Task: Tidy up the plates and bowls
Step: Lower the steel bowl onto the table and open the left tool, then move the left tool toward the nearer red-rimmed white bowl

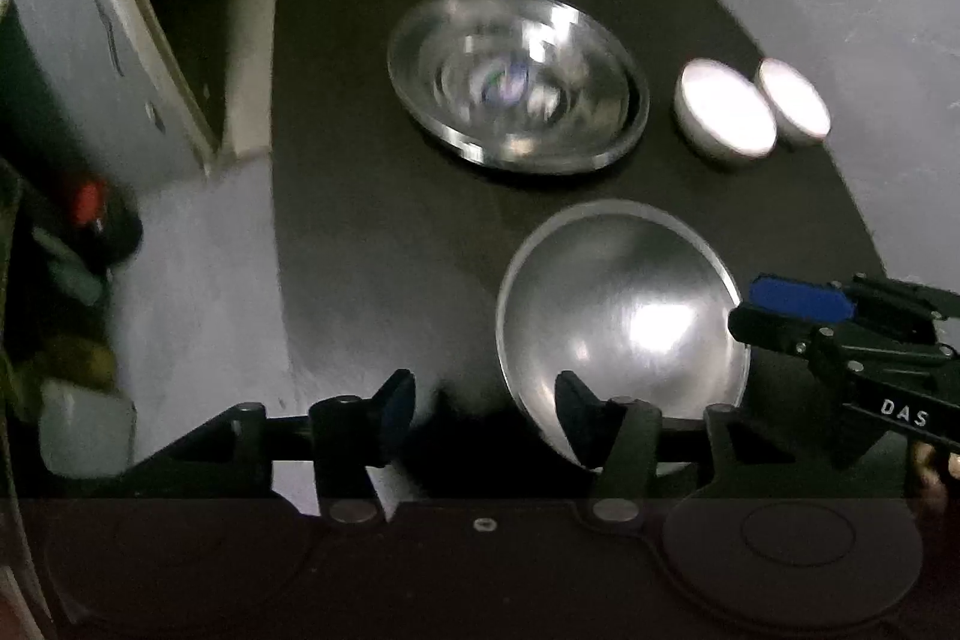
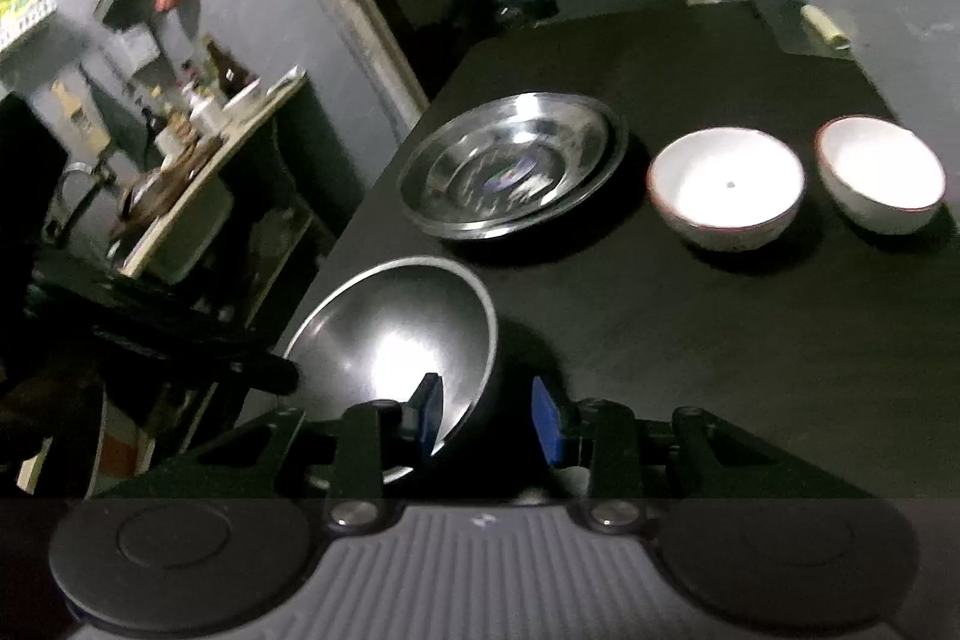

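Dark table [image 2: 690, 340] bears steel bowl [image 2: 396, 340], rim between right gripper [image 2: 492, 421] jaws.

Tilted steel bowl [image 2: 390, 346] nr table edge; steel plates [image 2: 510, 166], maybe stacked, beside 2 white bowls [image 2: 726, 184]

From my right wrist camera, the right gripper [image 2: 491, 415] straddles the near rim of a tilted steel bowl [image 2: 393, 349] at lower centre of the frame, one blue pad [image 2: 427, 415] inside the bowl and the other outside its dark wall; whether the pads press on the rim I cannot tell. Beyond it on the black table [image 2: 690, 328], stacked steel plates [image 2: 510, 166] sit at centre frame, with two white bowls, the nearer [image 2: 726, 187] and the farther [image 2: 879, 172], side by side at right. The left gripper [image 2: 240, 361] reaches the bowl's left rim from the left edge.
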Demonstrator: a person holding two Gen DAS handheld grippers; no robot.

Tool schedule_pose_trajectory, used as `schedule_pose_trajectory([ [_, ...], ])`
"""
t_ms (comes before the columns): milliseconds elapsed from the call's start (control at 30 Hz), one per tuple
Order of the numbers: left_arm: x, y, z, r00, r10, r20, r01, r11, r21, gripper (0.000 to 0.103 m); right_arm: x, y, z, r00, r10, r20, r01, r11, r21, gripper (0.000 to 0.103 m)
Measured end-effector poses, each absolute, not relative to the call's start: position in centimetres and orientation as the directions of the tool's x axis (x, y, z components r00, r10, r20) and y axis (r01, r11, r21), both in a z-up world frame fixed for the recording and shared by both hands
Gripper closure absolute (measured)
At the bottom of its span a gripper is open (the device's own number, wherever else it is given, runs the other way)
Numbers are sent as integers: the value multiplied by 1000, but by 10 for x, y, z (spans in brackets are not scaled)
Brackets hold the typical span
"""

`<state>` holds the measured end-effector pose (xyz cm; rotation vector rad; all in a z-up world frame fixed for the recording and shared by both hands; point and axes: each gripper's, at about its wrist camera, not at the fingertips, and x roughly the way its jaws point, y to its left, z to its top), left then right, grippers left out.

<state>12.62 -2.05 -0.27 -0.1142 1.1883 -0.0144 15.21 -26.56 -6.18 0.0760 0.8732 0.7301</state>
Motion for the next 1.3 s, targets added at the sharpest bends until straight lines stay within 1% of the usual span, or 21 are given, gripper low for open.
schedule_pose_trajectory([
  [67,127,-20,11,438,-58,-897,-32,996,-80,34,153,-271,-60,458,603,-653,-530,775,344,60],
  [100,129,-22,18,484,-51,-873,-20,997,-70,31,155,-274,-60,483,597,-640,-514,785,345,57],
  [133,131,-24,25,525,-47,-850,-9,998,-60,26,156,-277,-60,505,588,-632,-496,797,345,52],
  [167,135,-28,31,564,-43,-825,4,999,-50,19,158,-280,-60,524,576,-627,-476,809,345,45],
  [200,140,-32,34,594,-41,-803,16,999,-39,14,160,-283,-61,543,559,-627,-451,824,344,40],
  [233,145,-36,36,616,-32,-787,22,999,-24,7,163,-285,-62,555,543,-630,-429,836,343,27],
  [267,152,-40,38,630,-14,-777,16,1000,-5,4,167,-288,-63,572,519,-636,-394,853,342,18],
  [333,167,-51,39,647,4,-763,13,1000,16,2,171,-292,-64,594,493,-636,-354,870,345,12],
  [367,173,-55,39,654,0,-757,24,999,21,2,173,-294,-65,601,483,-637,-336,876,347,4],
  [400,178,-60,38,664,-2,-748,37,999,30,2,175,-296,-66,612,471,-635,-317,882,348,1],
  [567,206,-88,35,726,-28,-687,115,990,81,1,177,-304,-74,652,414,-635,-255,909,331,0],
  [733,239,-105,30,713,-135,-688,195,981,10,1,177,-309,-84,654,382,-653,-194,919,344,0],
  [900,263,-125,26,720,-163,-675,250,968,32,1,178,-317,-89,673,359,-647,-142,921,364,0],
  [1000,286,-135,15,678,-172,-715,299,953,54,1,178,-321,-89,711,306,-633,-102,936,338,0],
  [1133,323,-143,3,582,-222,-782,386,922,26,1,183,-325,-86,761,248,-600,-63,948,312,0],
  [1233,342,-151,-8,537,-193,-821,434,898,73,1,196,-326,-86,766,241,-596,-43,944,327,0],
  [1300,353,-157,-20,496,-158,-854,459,882,104,1,205,-323,-87,758,233,-609,-30,946,324,0],
])
